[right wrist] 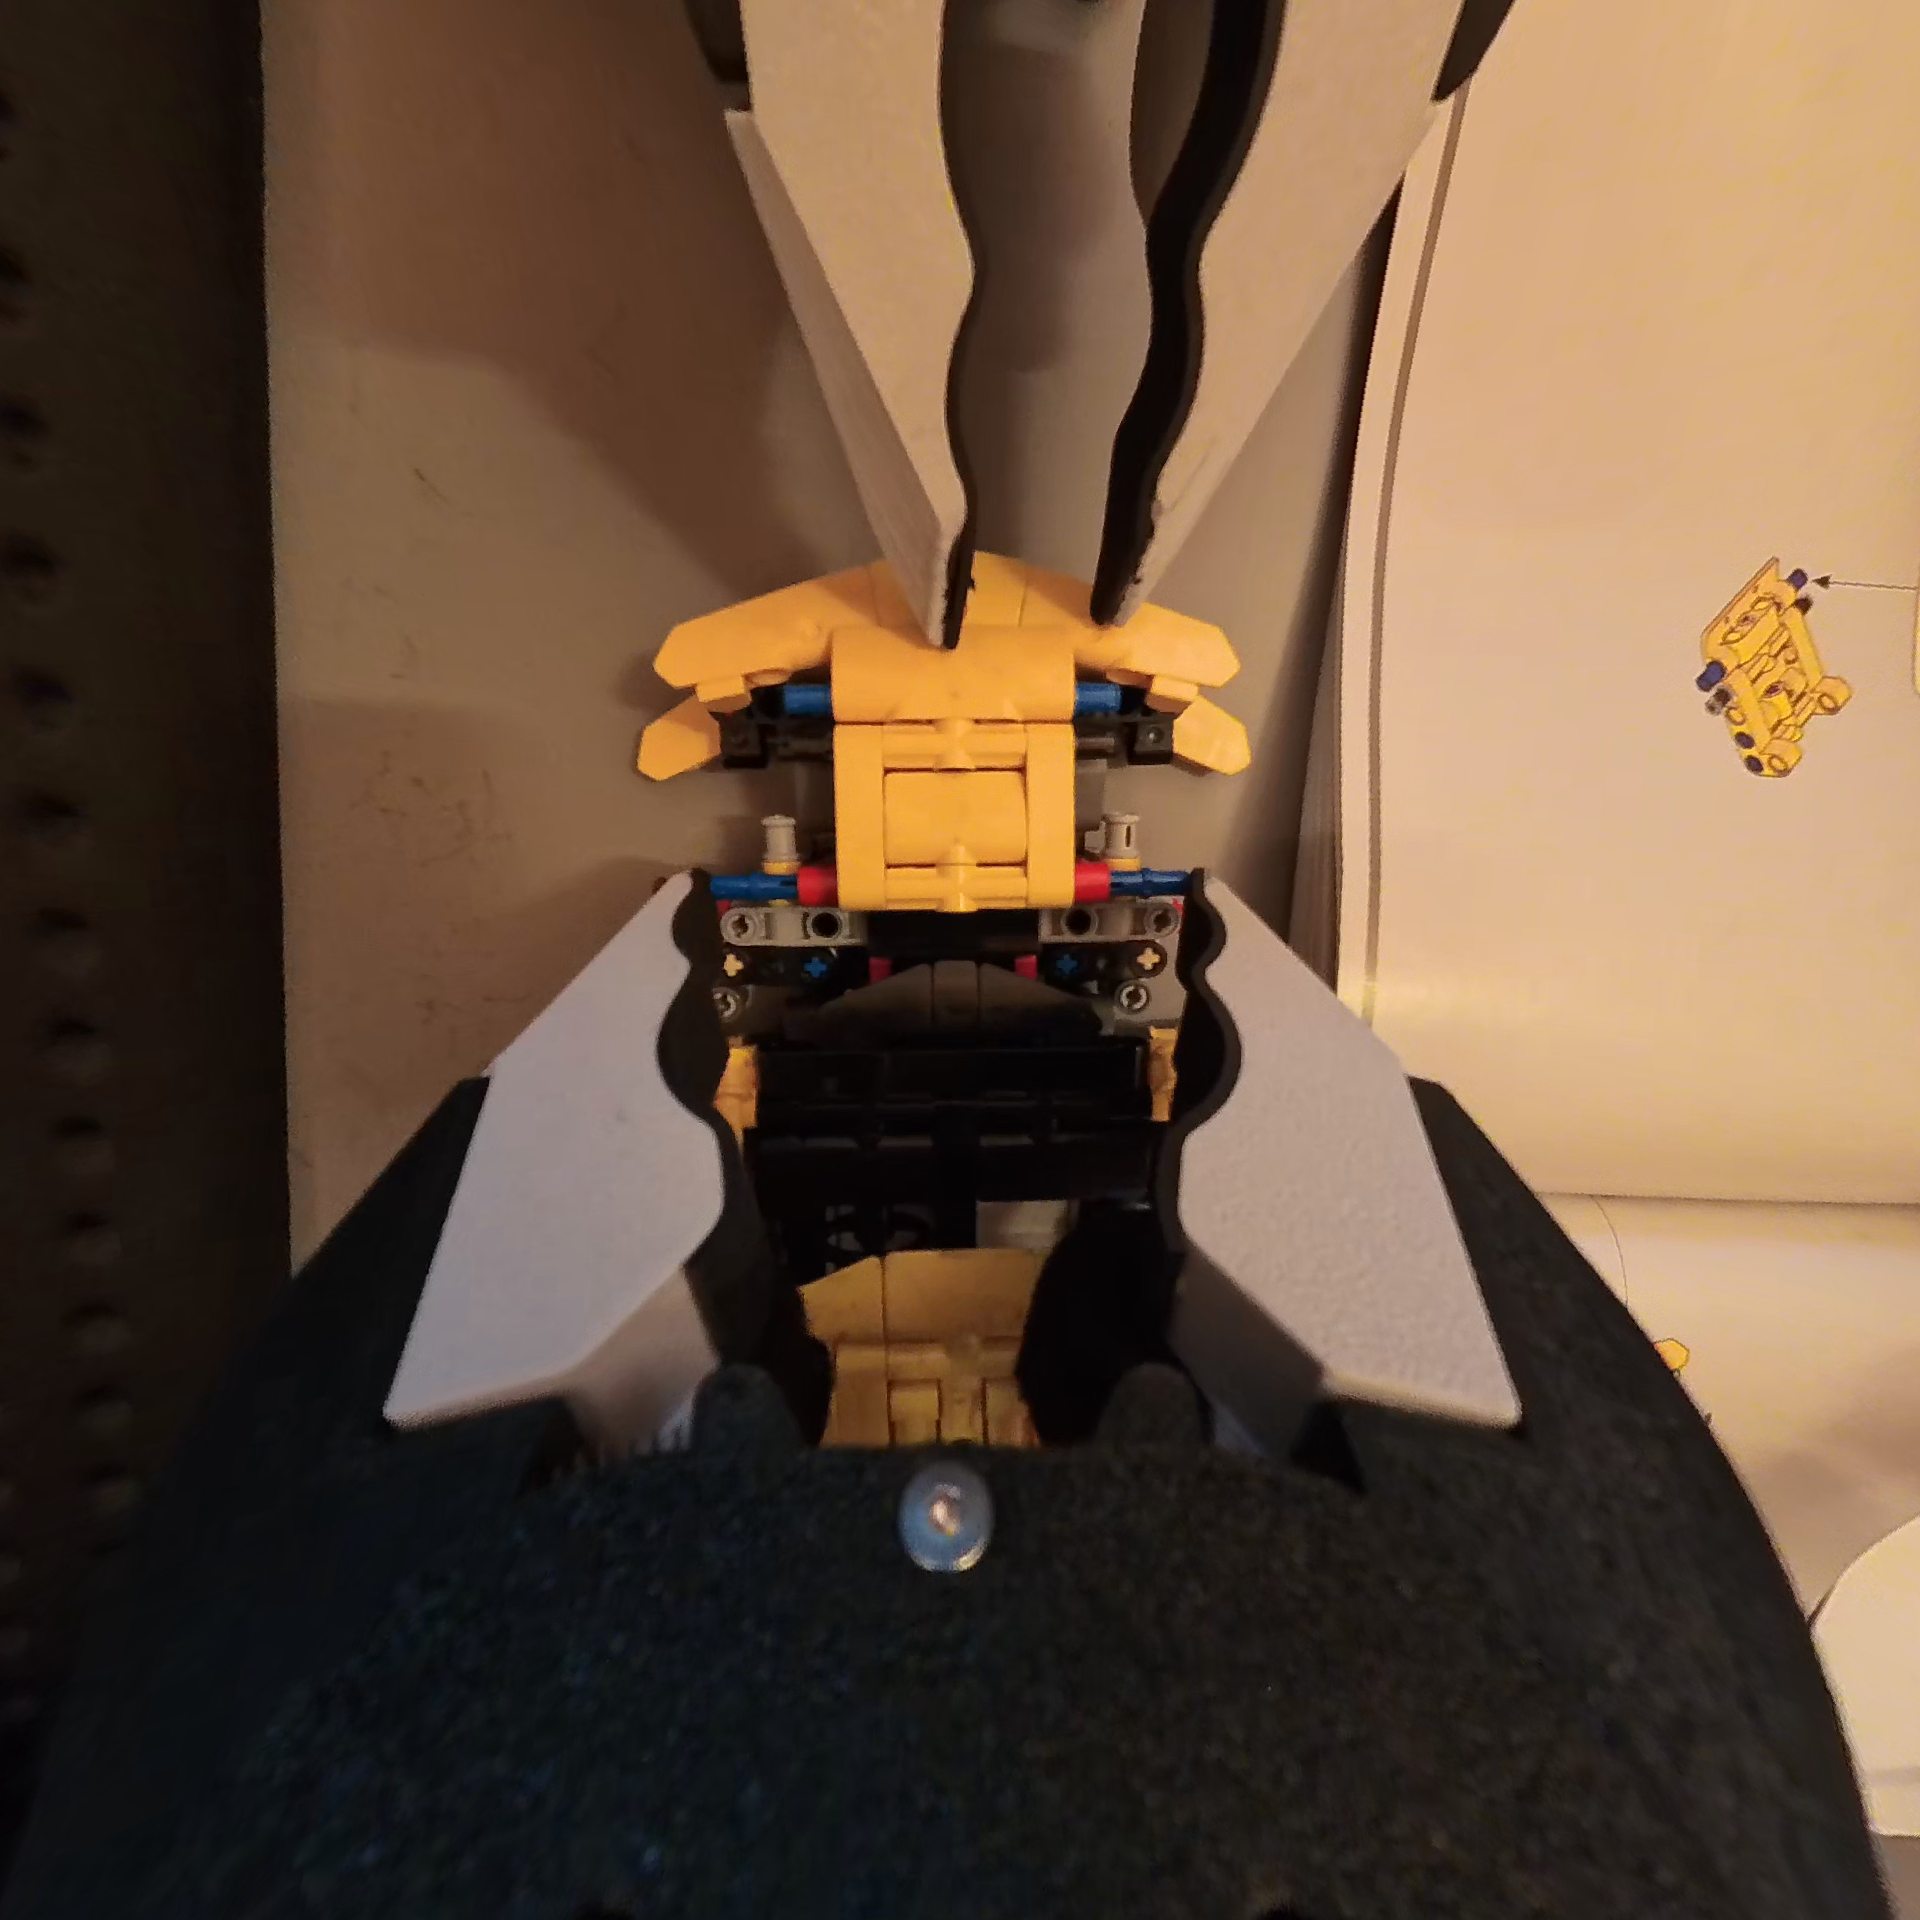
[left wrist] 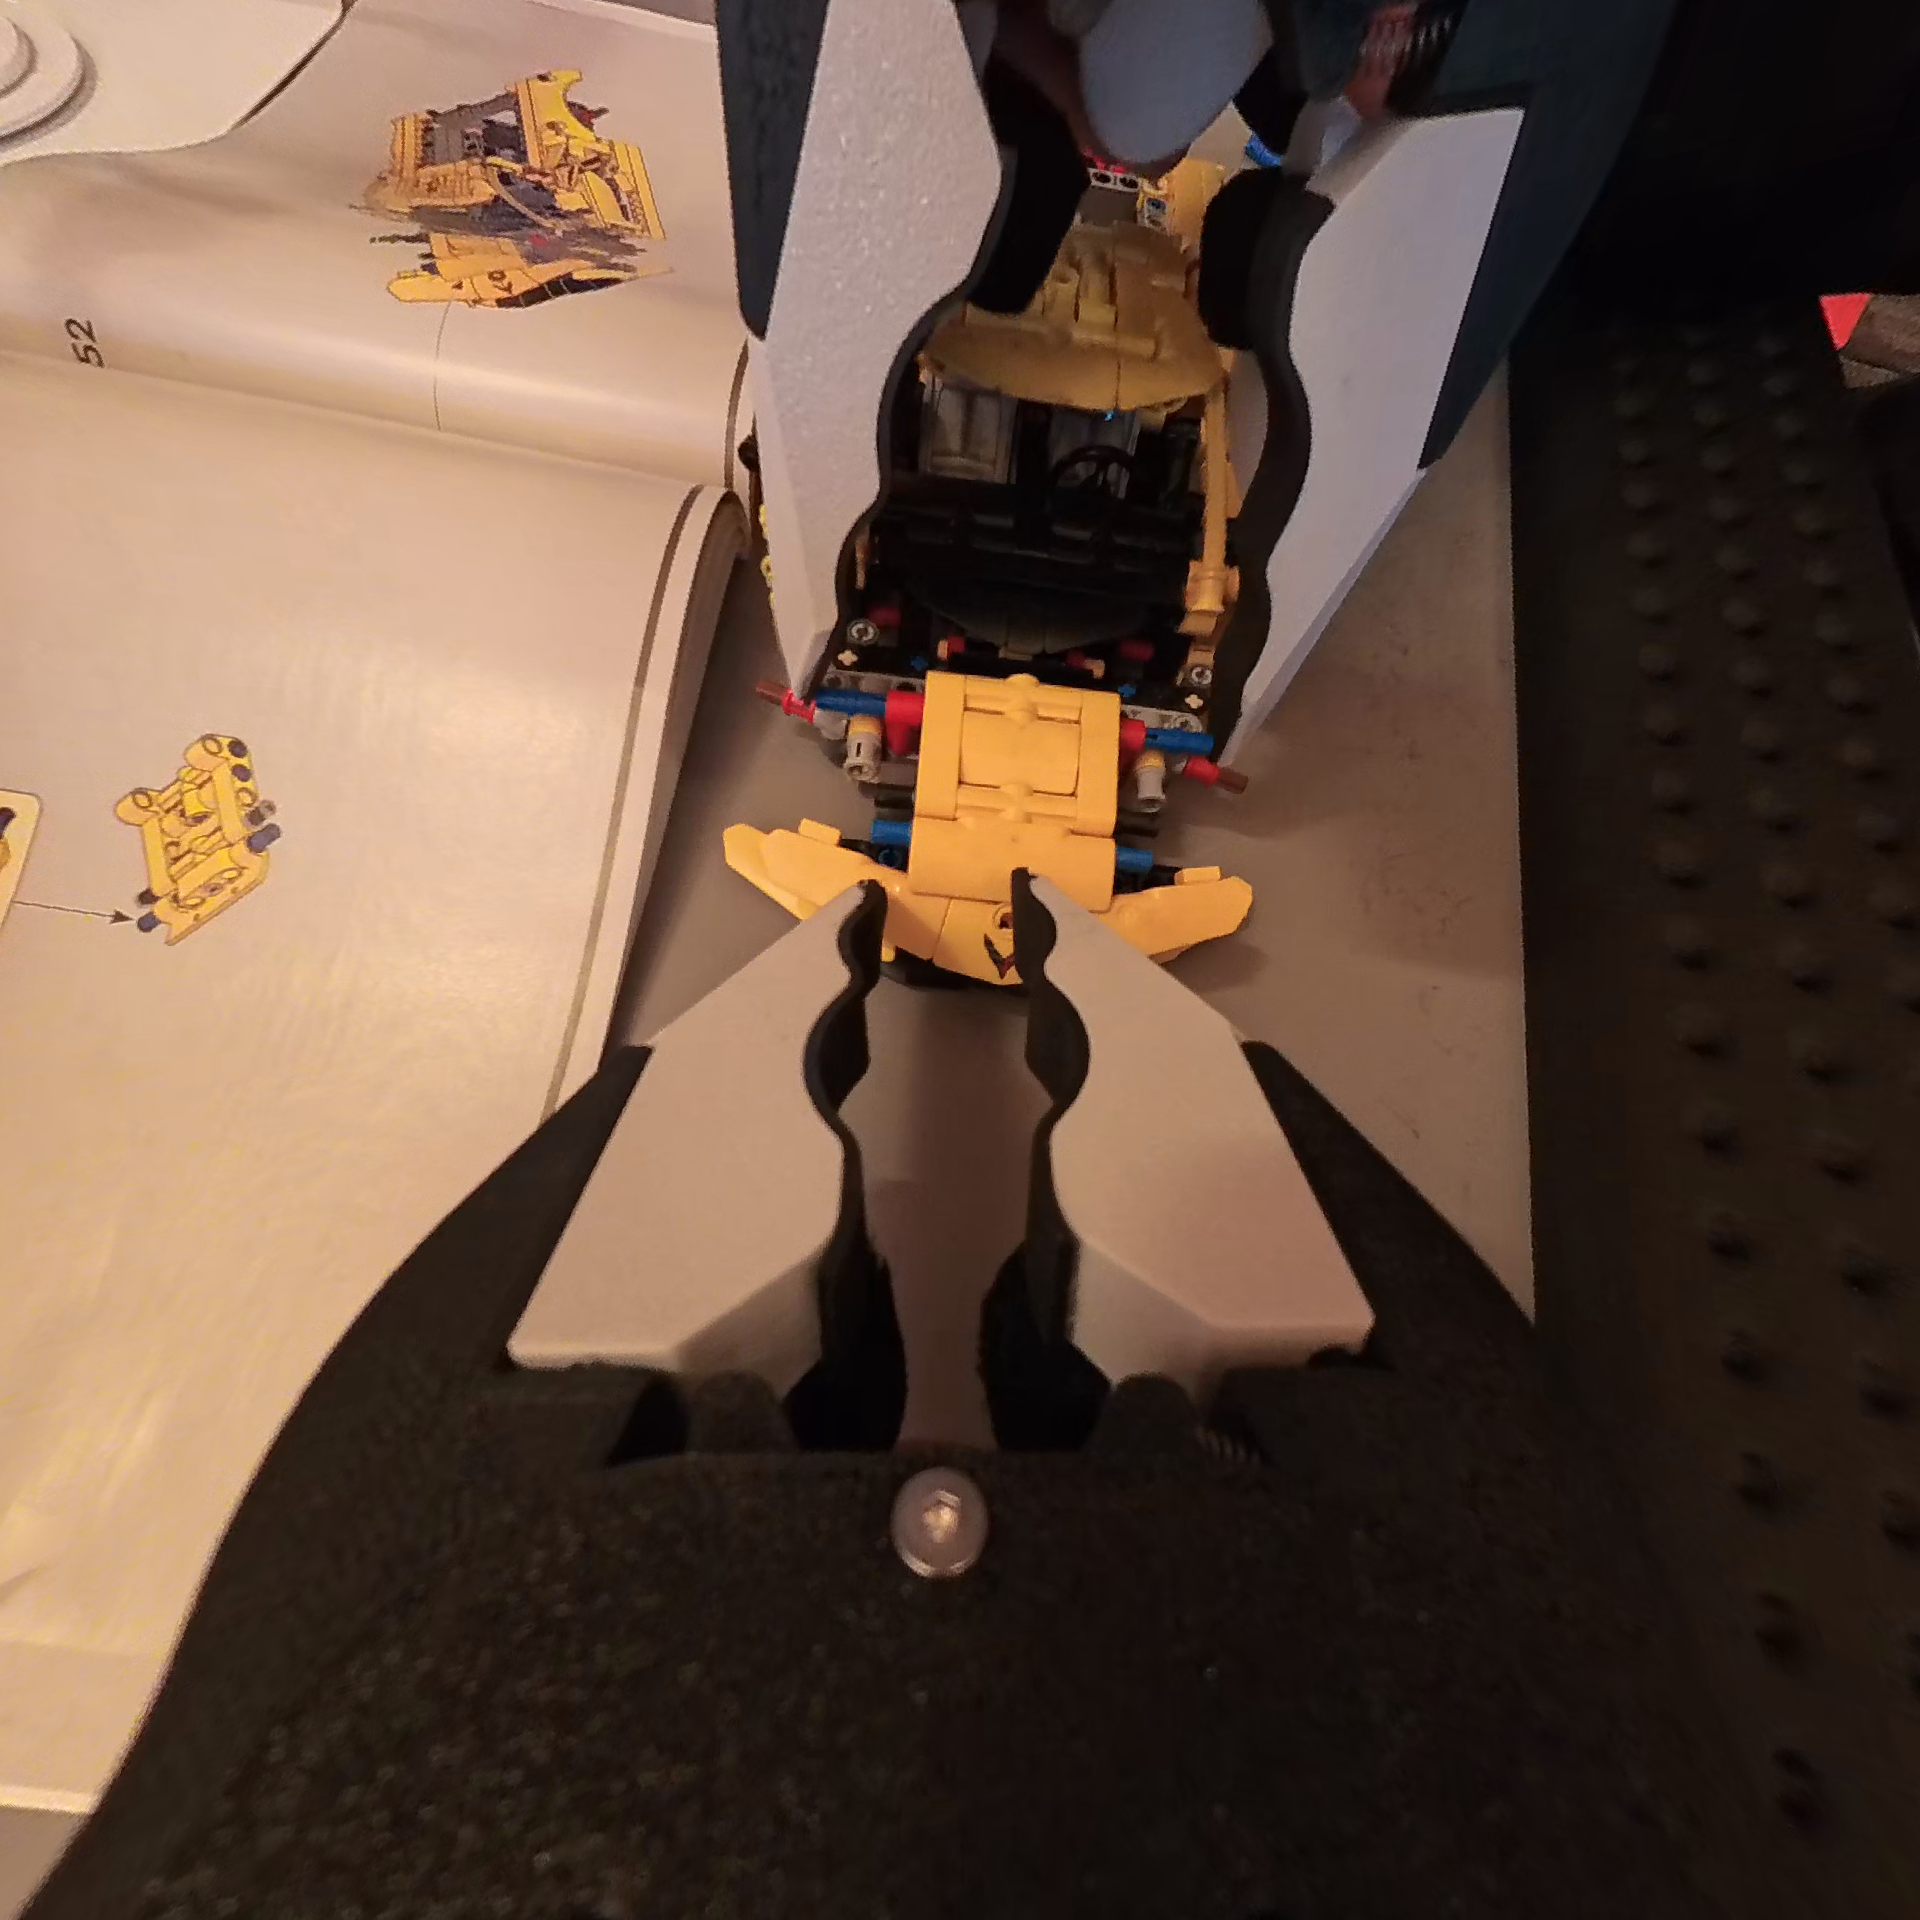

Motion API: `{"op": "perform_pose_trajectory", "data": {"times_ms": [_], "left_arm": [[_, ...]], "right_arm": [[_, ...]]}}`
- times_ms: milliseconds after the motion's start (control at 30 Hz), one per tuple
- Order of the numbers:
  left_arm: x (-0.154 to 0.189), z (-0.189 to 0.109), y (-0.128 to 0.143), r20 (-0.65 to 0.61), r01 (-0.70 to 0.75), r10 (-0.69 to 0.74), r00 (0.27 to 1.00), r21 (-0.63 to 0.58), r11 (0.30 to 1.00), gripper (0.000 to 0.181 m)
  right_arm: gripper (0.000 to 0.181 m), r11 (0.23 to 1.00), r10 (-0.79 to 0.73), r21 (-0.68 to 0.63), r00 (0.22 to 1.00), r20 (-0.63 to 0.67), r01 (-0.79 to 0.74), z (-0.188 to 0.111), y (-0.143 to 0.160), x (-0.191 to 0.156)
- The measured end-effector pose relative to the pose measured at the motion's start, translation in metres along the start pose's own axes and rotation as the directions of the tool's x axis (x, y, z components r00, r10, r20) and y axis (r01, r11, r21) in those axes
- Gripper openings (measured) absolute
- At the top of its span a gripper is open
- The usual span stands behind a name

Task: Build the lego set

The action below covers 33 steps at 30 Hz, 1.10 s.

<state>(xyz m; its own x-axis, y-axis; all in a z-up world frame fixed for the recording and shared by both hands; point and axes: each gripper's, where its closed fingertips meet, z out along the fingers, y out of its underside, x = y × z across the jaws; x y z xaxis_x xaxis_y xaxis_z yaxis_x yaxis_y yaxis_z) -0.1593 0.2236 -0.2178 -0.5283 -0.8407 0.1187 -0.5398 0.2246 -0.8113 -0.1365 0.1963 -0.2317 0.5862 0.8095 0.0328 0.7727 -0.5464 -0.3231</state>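
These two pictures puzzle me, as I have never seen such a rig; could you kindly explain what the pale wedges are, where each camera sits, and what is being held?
No robot arm is involved: a person holds a two-finger gripper in each hand, and each carries a camera looking along its fingers. The pale wedges with wavy black pads are those fingers. In the left wrist view, the left gripper fills the bottom, its tips at the yellow front end of the lego car; the gripper coming in from the top is the right one. The right wrist view looks the opposite way: the right gripper straddles the car's black middle, its pads against the sides. The car sits on a grey table, beside an open instruction booklet.
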Motion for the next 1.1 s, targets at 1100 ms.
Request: {"op": "perform_pose_trajectory", "data": {"times_ms": [1100], "left_arm": [[0.0088, 0.0033, -0.0013, -0.035, -0.031, 0.031, 0.999, 0.000, 1.000, 0.012]], "right_arm": [[0.087, 0.998, -0.038, 0.043, 0.999, -0.001, 0.038, -0.0040, -0.0009, -0.0014]]}}
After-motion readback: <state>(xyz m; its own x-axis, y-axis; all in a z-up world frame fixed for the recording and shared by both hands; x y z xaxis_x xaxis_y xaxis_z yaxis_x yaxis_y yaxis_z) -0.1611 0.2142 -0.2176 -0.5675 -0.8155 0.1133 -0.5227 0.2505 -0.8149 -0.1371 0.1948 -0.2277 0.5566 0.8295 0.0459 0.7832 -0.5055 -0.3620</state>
